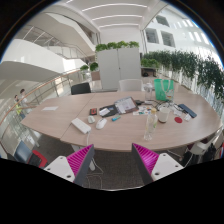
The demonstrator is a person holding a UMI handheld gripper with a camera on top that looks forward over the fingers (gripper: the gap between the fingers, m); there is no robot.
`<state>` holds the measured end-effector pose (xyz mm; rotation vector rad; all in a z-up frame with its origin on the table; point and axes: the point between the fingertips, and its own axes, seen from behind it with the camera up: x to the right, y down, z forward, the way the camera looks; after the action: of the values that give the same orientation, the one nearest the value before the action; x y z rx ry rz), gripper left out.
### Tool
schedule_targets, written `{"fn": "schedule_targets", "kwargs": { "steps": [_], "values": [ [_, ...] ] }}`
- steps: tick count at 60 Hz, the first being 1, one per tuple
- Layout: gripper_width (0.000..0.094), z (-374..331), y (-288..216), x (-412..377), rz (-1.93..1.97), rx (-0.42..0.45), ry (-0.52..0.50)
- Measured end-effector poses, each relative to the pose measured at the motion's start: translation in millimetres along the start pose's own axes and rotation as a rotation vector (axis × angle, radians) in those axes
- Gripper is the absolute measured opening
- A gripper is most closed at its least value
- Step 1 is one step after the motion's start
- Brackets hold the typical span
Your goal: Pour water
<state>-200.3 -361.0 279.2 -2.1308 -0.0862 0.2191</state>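
Note:
A clear plastic bottle (150, 122) stands upright near the front edge of a large oval wooden table (60, 118), ahead and to the right of the fingers. A small red object (178, 118) sits just right of the bottle. Green translucent containers (162, 90) stand further back on the table's right part. My gripper (112, 150) is open and empty, with the magenta pads (78, 160) spread wide. It hovers over dark carpet short of the table's edge, well apart from the bottle.
An open laptop (125, 104), papers and a white box (81, 125) lie on the table. A dark chair (80, 88) stands behind it. A white cabinet with plants (120, 62) is at the back, and a row of tall plants (192, 68) at the right.

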Motion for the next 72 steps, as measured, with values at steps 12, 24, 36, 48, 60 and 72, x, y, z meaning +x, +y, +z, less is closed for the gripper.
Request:
{"fn": "schedule_targets", "kwargs": {
  "steps": [12,24,36,48,60,72],
  "values": [
    [0.0827,12,0,-20,-0.010,0.020,0.052],
    [0.0818,35,0,27,-0.050,0.127,0.098],
    [0.0815,120,-7,123,-0.065,0.272,0.193],
    [0.0814,246,-10,200,-0.073,0.314,0.256],
    [0.0794,335,-17,237,-0.071,0.343,0.264],
    [0.0426,369,-19,241,-0.118,0.342,0.223]
  ]
}}
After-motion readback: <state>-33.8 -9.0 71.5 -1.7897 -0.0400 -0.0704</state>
